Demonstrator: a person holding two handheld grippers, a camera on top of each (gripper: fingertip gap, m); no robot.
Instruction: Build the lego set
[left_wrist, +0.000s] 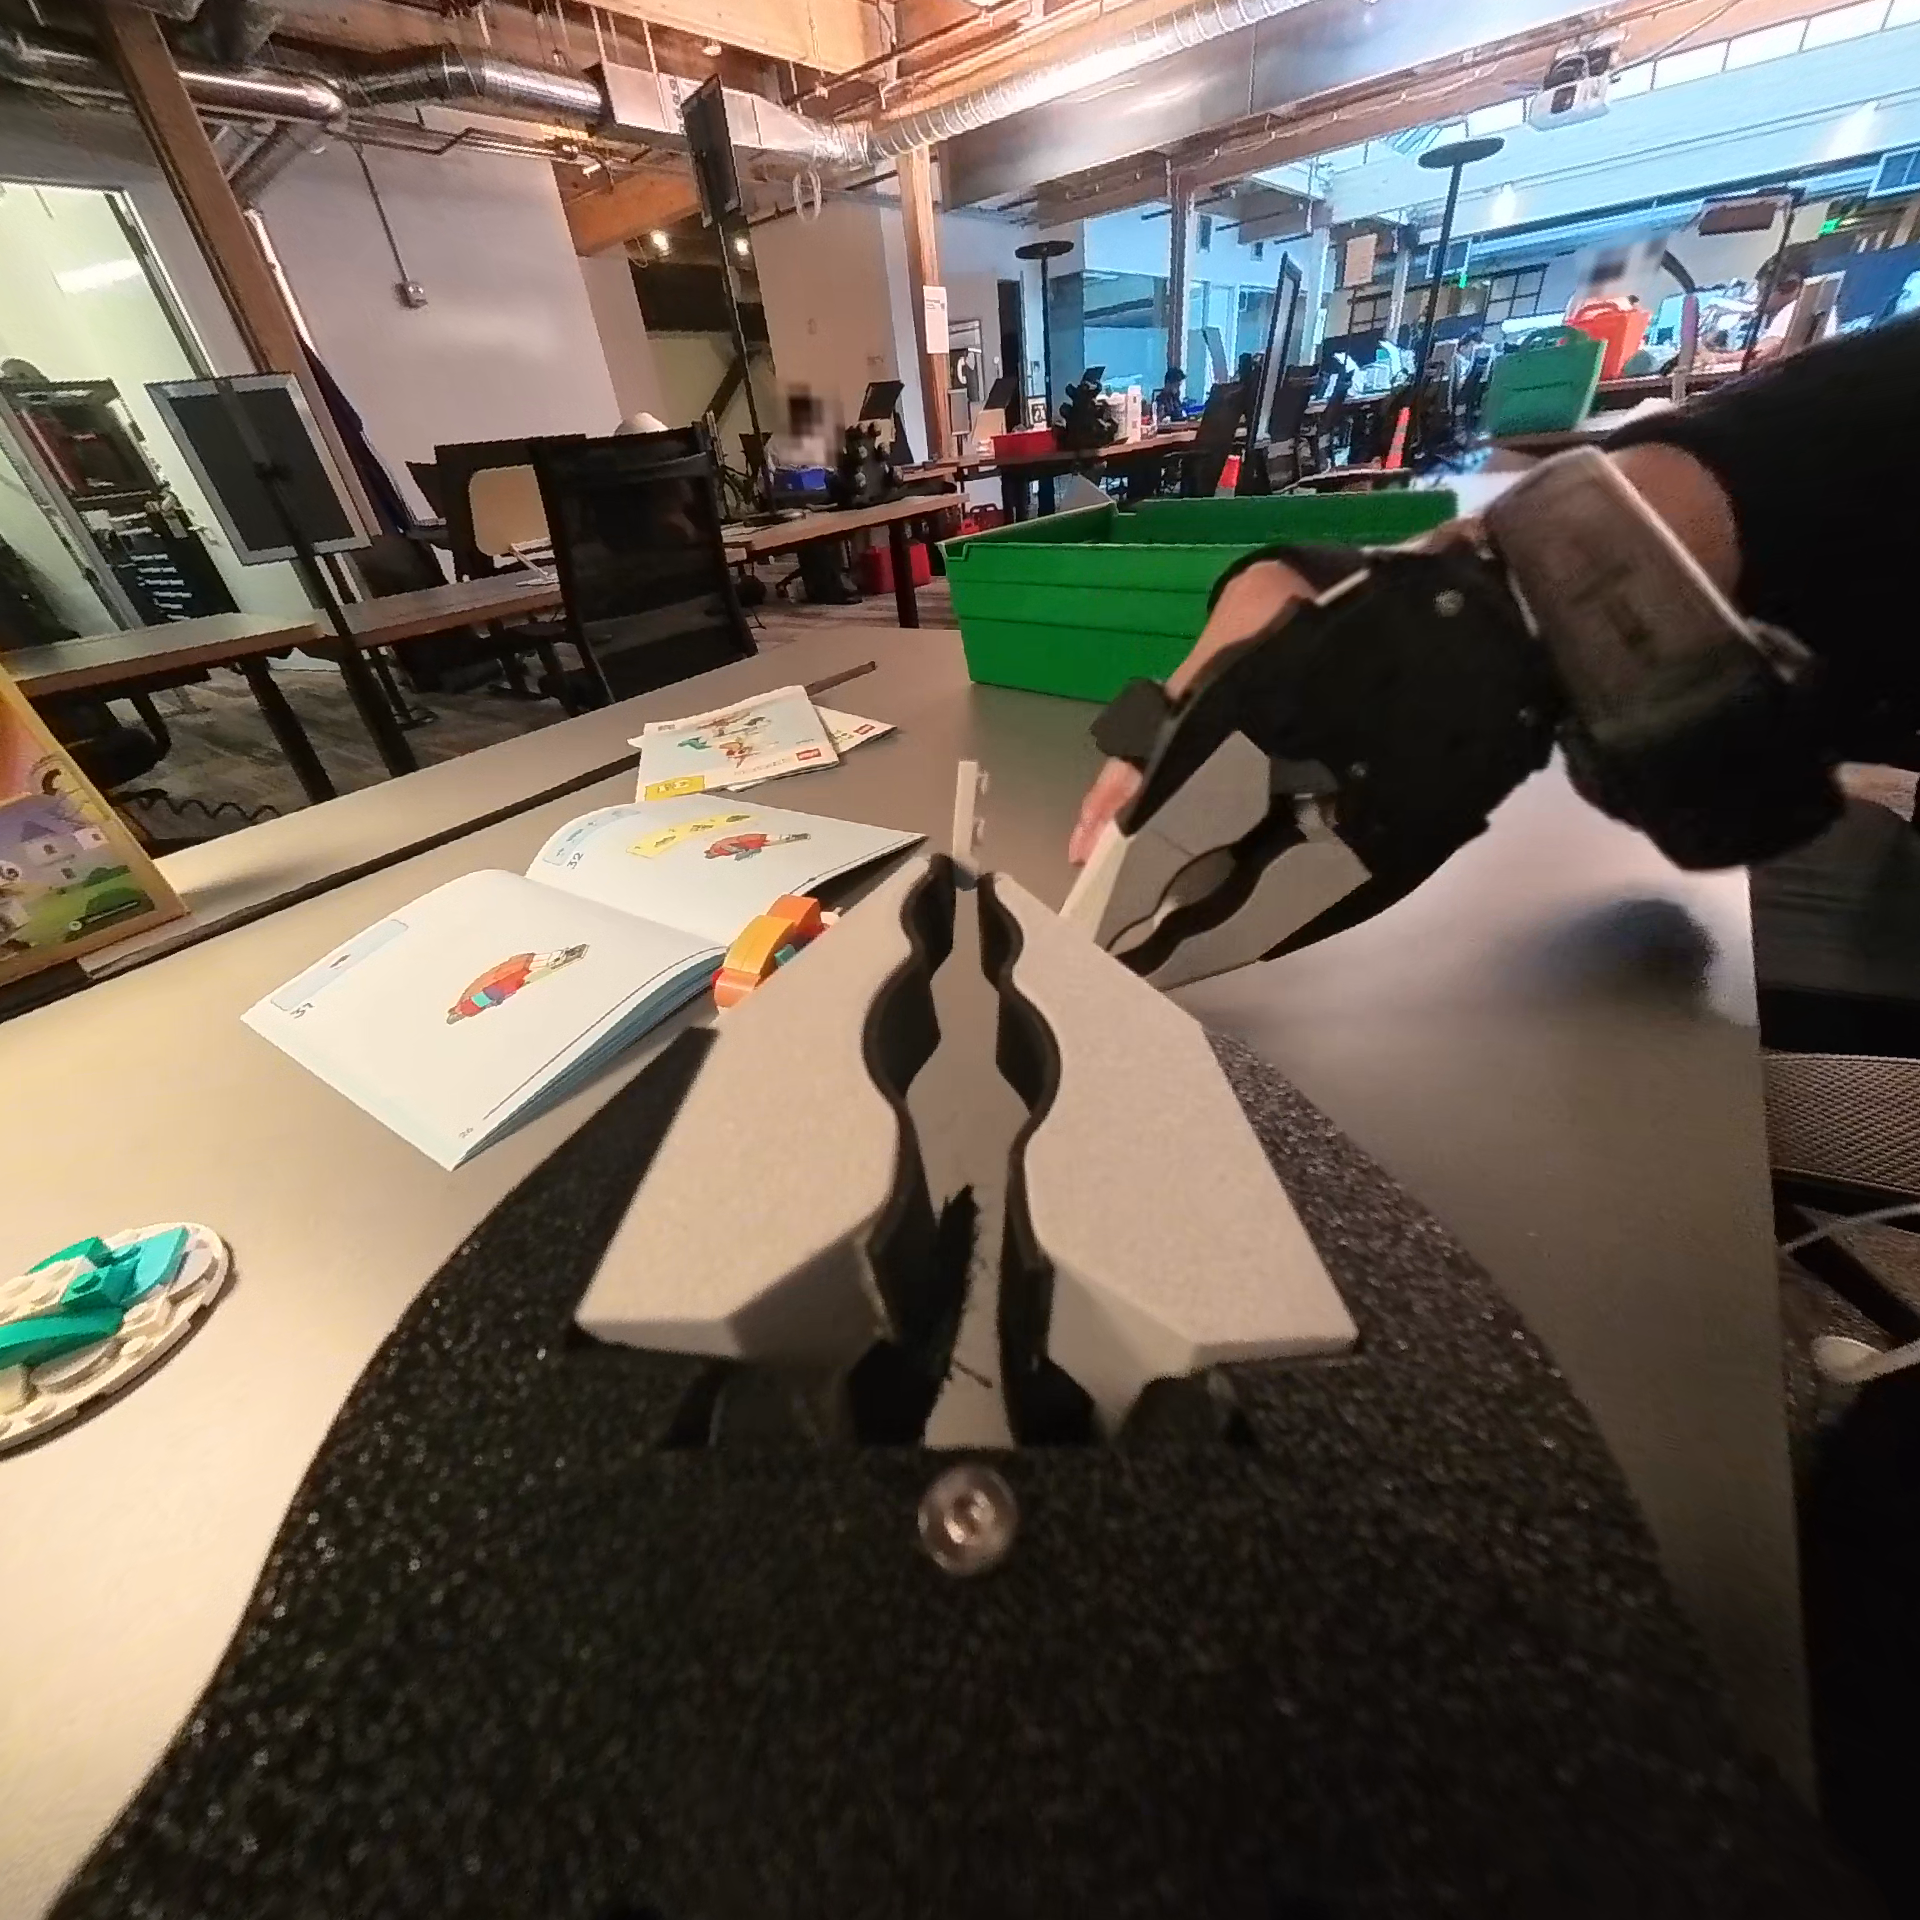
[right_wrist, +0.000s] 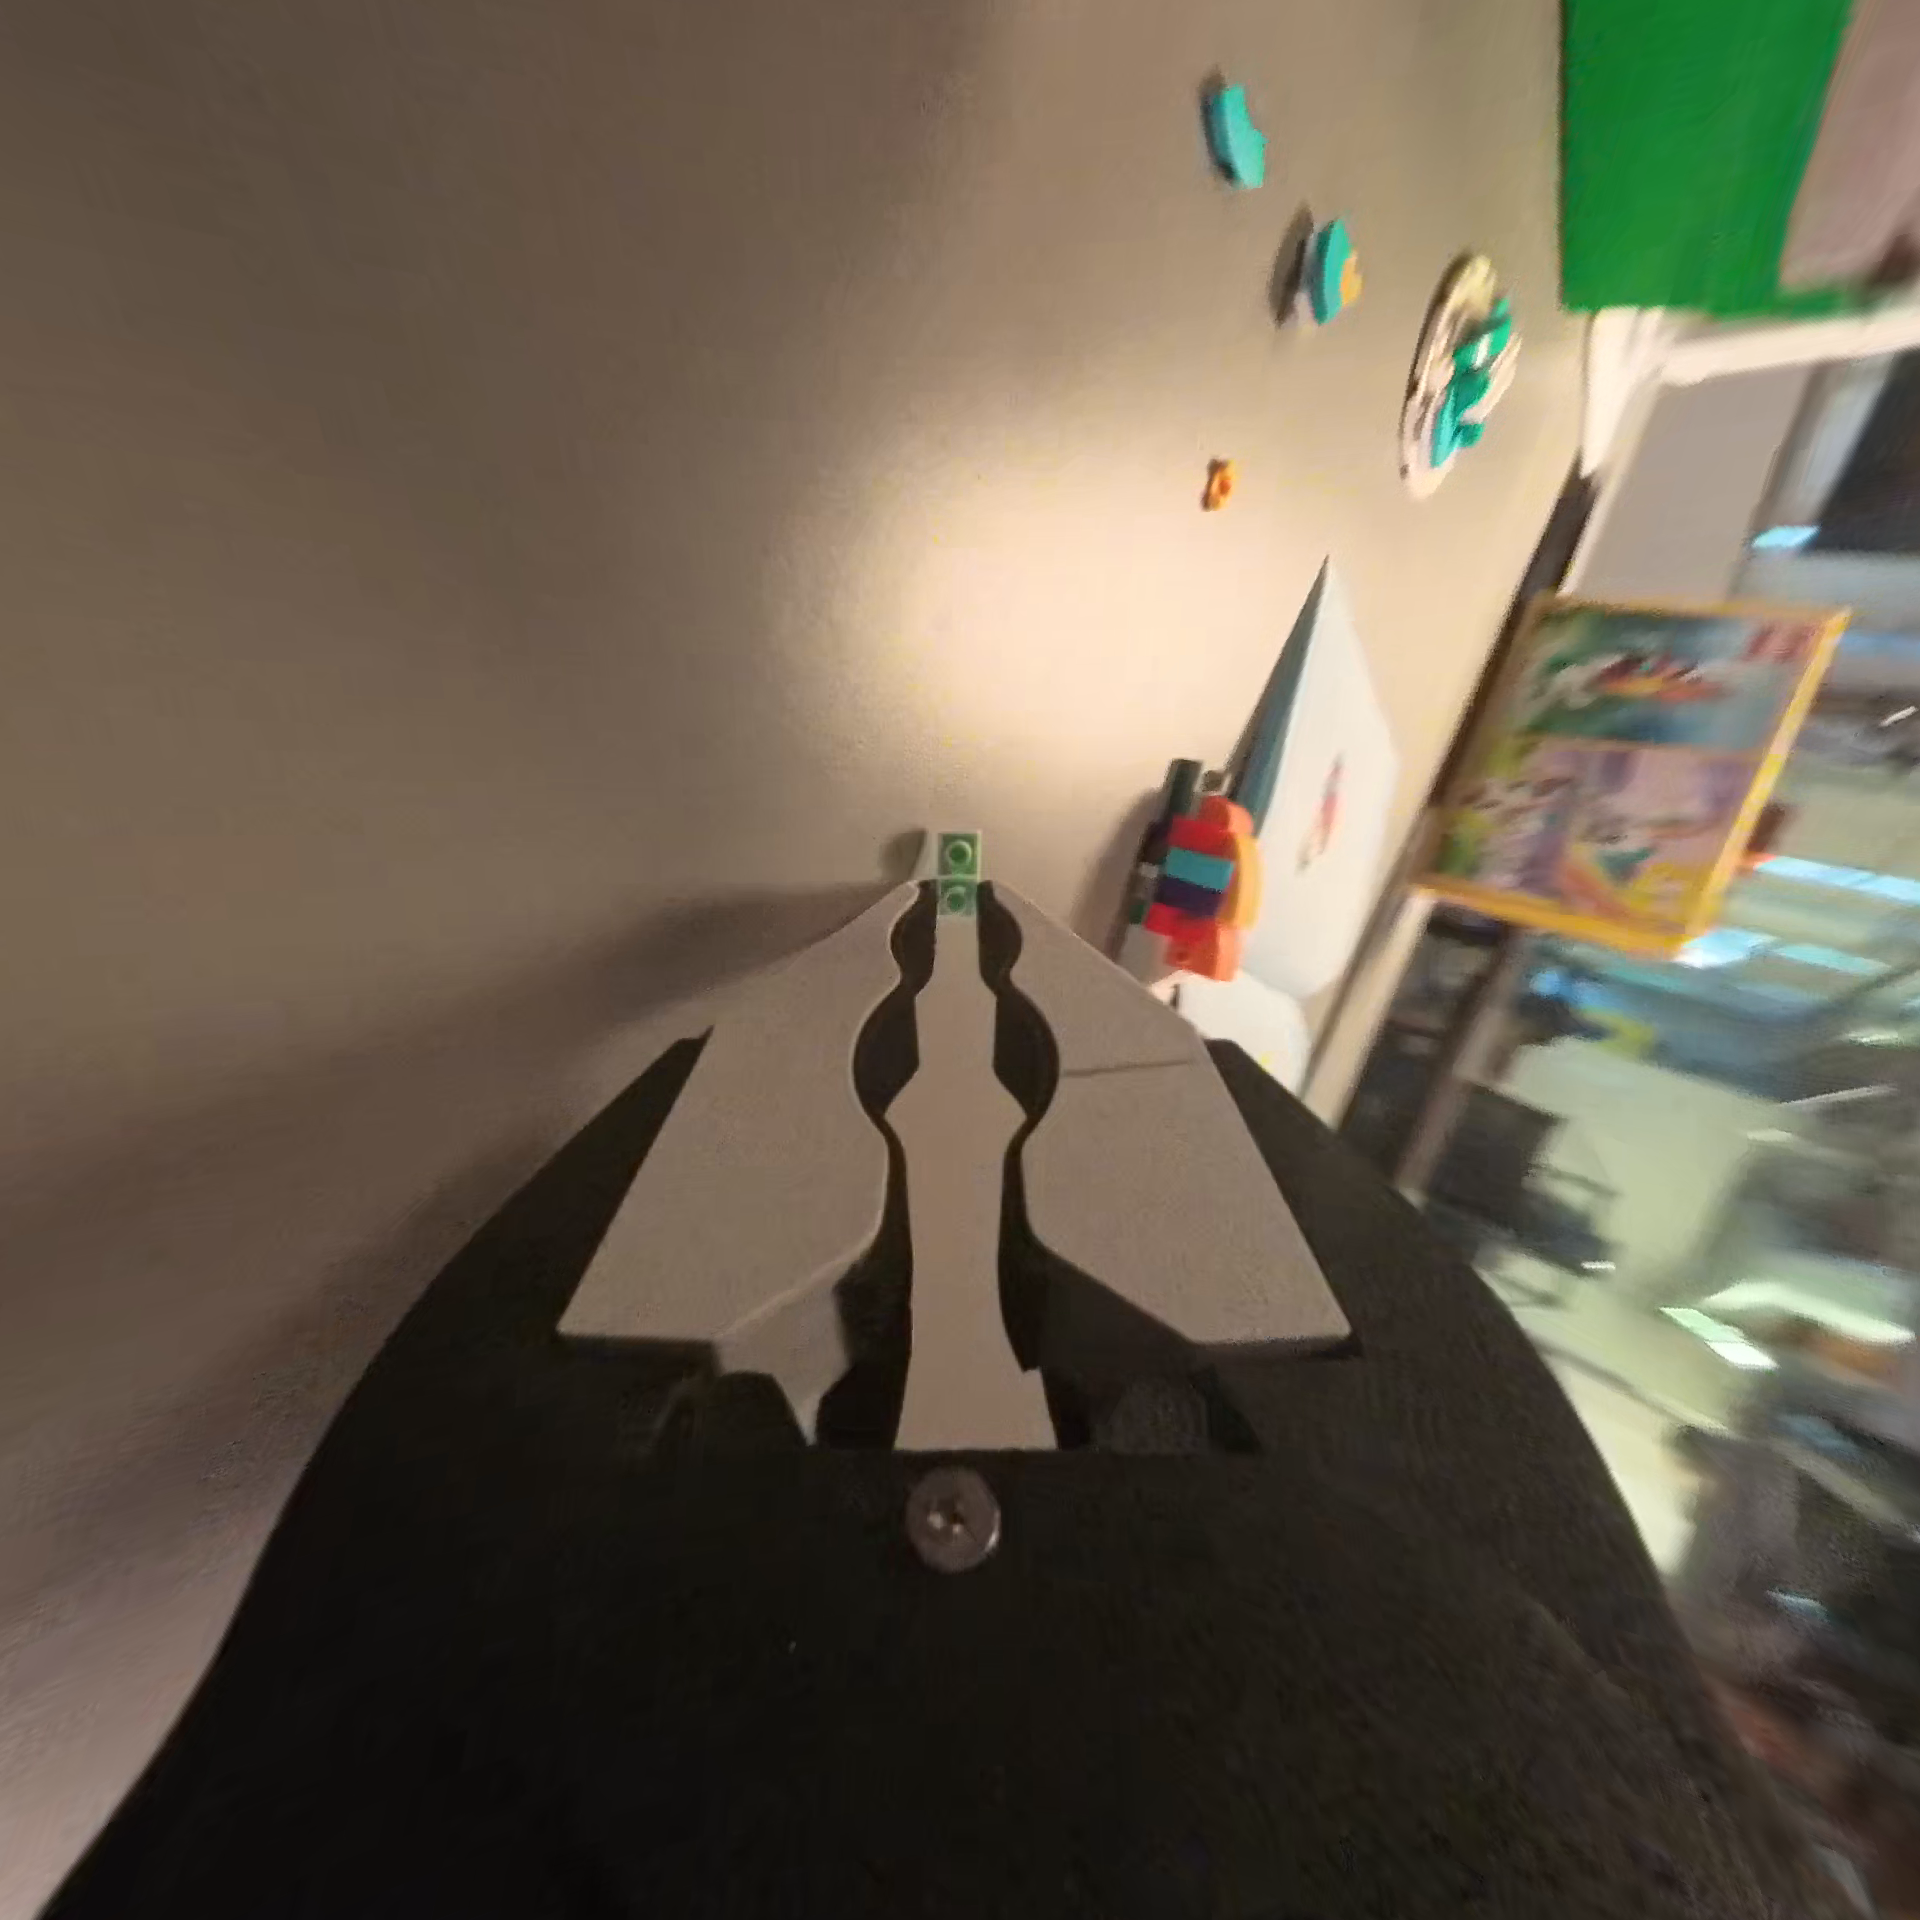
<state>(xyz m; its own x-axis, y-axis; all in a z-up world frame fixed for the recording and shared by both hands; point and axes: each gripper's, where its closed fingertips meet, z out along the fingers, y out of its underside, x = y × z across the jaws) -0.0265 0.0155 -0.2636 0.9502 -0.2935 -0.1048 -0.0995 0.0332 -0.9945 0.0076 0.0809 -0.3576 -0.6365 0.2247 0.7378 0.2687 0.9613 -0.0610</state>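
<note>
My left gripper (left_wrist: 966, 883) is shut on a thin white piece (left_wrist: 968, 810) that stands up from its tips, above the grey table (left_wrist: 312, 1195). My right gripper (right_wrist: 958, 896) is shut on a small green two-stud plate (right_wrist: 958, 873), studs facing the camera; a bit of white piece (right_wrist: 914, 847) shows just behind it. In the left wrist view the right gripper (left_wrist: 1103, 927) comes in from the right, held by a gloved hand, its tips close to the white piece. An orange and red lego build (left_wrist: 774, 940) lies beside the open instruction booklet (left_wrist: 582, 987); it also shows in the right wrist view (right_wrist: 1195, 894).
A round white plate with teal bricks (left_wrist: 94, 1320) lies at the near left. Loose teal pieces (right_wrist: 1236, 135) and a small orange piece (right_wrist: 1218, 485) lie farther off. A green bin (left_wrist: 1081, 613), more booklets (left_wrist: 748, 743) and the set's box (right_wrist: 1631, 769) stand around the table. One gripper's finger ends stand about 12 cm off the other's.
</note>
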